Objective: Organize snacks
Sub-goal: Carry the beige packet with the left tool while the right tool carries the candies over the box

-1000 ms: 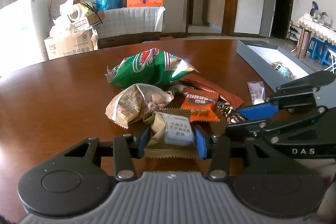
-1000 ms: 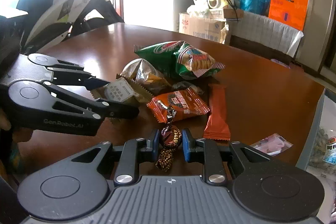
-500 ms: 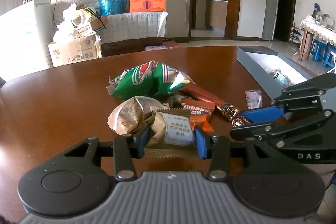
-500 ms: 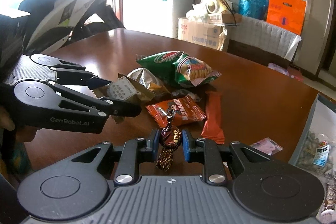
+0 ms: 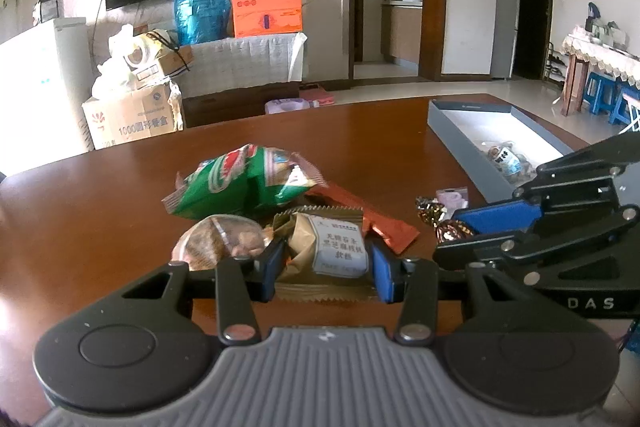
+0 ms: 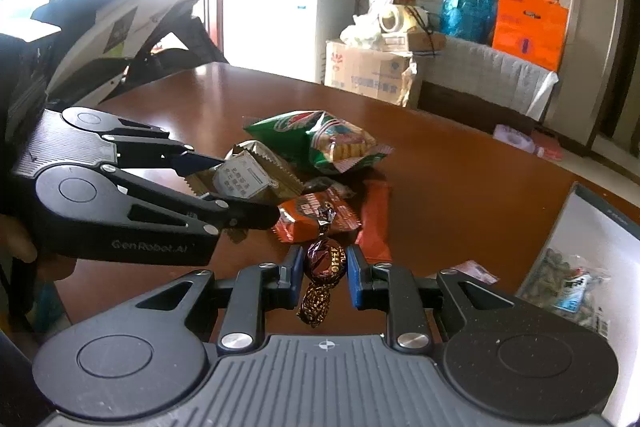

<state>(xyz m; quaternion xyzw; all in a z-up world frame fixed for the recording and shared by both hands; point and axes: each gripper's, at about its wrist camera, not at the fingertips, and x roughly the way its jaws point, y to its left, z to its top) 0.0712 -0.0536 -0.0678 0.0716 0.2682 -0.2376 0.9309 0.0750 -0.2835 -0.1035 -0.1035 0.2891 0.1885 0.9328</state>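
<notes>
quick count, table [image 5: 100, 227] stuff only:

- green chip bag [image 5: 244, 179]: 1
- clear-ish nut/snack pouch [image 5: 218, 243]: 1
- gold pastry pack w/ white label [image 5: 324, 247]: 1
- orange-red snack packet [image 6: 316, 217]: 1
- long orange bar [image 6: 374, 223]: 1
- brown twist-wrap candy [image 6: 324, 259]: 1
- small pink packet [image 5: 452, 195]: 1
- grey box [image 5: 460, 143]: 1, at least 1 snack bag [image 6: 568, 279] inside, rest too blurry to count
- grippers: 2, left gripper [image 5: 324, 261], right gripper [image 6: 324, 267]

loose snacks outside box: 7 visible

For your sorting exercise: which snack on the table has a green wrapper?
The big puffy crisp bag at the pile's far side; the other packets are gold, orange or brown.
</notes>
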